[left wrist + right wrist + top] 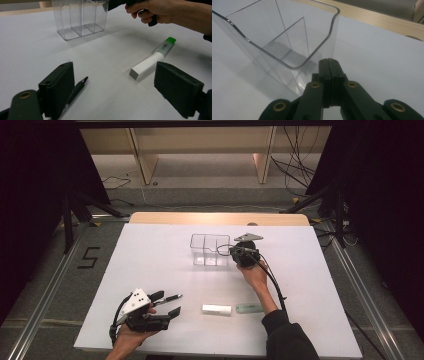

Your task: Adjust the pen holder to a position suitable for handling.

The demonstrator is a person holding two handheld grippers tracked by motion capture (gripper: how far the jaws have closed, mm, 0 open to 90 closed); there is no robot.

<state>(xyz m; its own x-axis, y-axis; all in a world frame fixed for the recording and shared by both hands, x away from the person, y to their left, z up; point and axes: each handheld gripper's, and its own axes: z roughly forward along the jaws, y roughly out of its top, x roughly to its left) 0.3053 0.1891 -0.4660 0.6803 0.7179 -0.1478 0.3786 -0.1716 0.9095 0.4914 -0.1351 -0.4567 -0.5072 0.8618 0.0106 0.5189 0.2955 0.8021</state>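
Right gripper (329, 62) pinched shut, empty, right beside the clear organizer (210, 249) mid-table. Left gripper (112, 82) gaping wide near the pen (76, 91). Probably nudging the organizer; next, gentle push needed.

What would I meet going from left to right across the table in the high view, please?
Left gripper → pen → clear organizer → white eraser → right gripper → green-capped tube.

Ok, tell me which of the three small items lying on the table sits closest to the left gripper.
The black pen, beside the left gripper; the white eraser and green-capped marker lie farther off.
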